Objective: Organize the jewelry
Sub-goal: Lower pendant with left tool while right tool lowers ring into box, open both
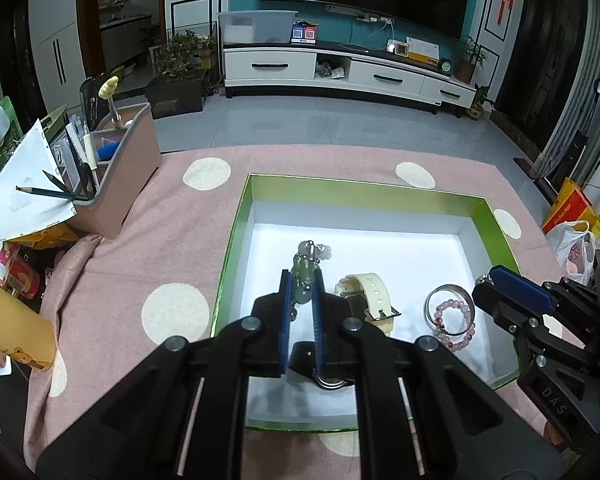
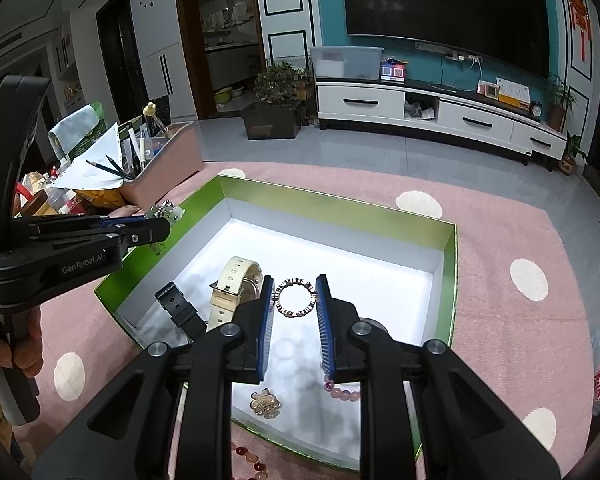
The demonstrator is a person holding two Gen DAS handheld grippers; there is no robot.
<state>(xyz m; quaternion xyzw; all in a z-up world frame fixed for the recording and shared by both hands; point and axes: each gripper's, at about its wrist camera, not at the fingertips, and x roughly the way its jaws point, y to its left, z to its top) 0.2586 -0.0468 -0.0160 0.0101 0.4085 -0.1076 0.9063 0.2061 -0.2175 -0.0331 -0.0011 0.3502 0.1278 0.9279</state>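
A green box with a white floor (image 1: 384, 256) (image 2: 340, 248) lies on the pink spotted cloth. My left gripper (image 1: 303, 280) is shut on a pale green bead bracelet (image 1: 305, 270) and holds it above the box; it also shows at the left of the right wrist view (image 2: 162, 220). My right gripper (image 2: 294, 294) is shut on a small metal link bracelet (image 2: 294, 297) above the box. On the box floor lie a cream watch (image 1: 366, 296) (image 2: 230, 286), a black strap (image 2: 180, 308), a silver bangle (image 1: 448, 304), a pink bead bracelet (image 1: 456, 322) and a gold flower charm (image 2: 265, 403).
A pink desk organizer (image 1: 116, 168) with pencils and papers stands at the left of the cloth. Red and amber beads (image 2: 250, 460) lie on the cloth in front of the box. A TV cabinet (image 1: 340, 72) stands across the floor.
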